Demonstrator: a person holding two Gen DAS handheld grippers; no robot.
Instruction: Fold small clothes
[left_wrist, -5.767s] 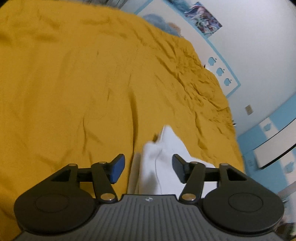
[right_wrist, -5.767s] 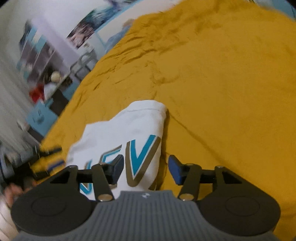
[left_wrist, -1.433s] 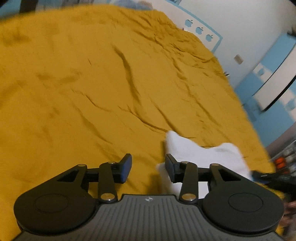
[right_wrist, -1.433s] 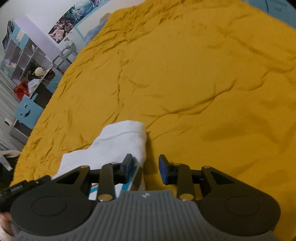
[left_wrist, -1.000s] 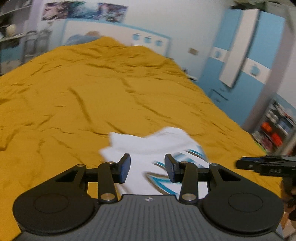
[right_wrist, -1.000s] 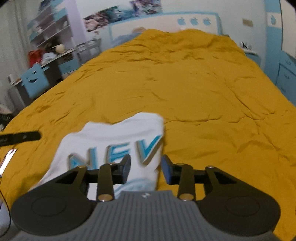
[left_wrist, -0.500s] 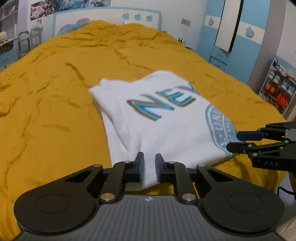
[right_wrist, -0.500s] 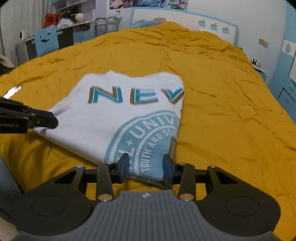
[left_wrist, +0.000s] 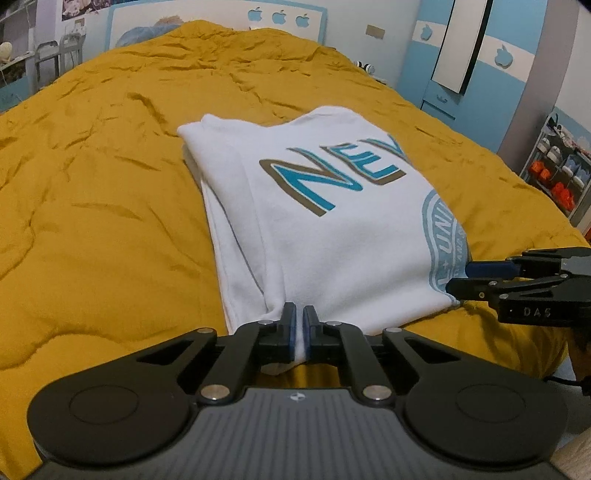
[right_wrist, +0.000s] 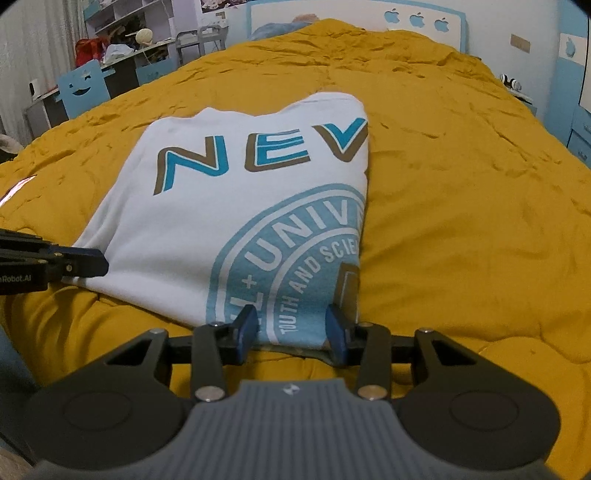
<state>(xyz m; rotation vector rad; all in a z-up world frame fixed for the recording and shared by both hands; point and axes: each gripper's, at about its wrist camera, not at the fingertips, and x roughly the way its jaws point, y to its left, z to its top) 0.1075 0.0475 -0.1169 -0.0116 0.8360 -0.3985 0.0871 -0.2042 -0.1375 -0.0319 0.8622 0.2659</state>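
Observation:
A white T-shirt (left_wrist: 332, 229) with blue "NEV" lettering and a round blue seal lies partly folded on the yellow bedspread (left_wrist: 92, 221); it also shows in the right wrist view (right_wrist: 229, 206). My left gripper (left_wrist: 299, 325) is shut on the shirt's near hem at its left corner. My right gripper (right_wrist: 291, 330) is open, its fingers either side of the near hem at the right corner; a fabric label sits by the right finger. Each gripper shows in the other's view: the right one (left_wrist: 458, 278), the left one (right_wrist: 99, 264).
The bedspread (right_wrist: 461, 221) spreads far ahead and to both sides. A blue wardrobe (left_wrist: 461, 55) and shelves stand to the right. A desk and a blue smiley chair (right_wrist: 83, 86) stand to the left. The bed's near edge is just under the grippers.
Both grippers swung from the shirt's far end to its near hem. The left gripper has closed on the hem. The right gripper stays open at the hem.

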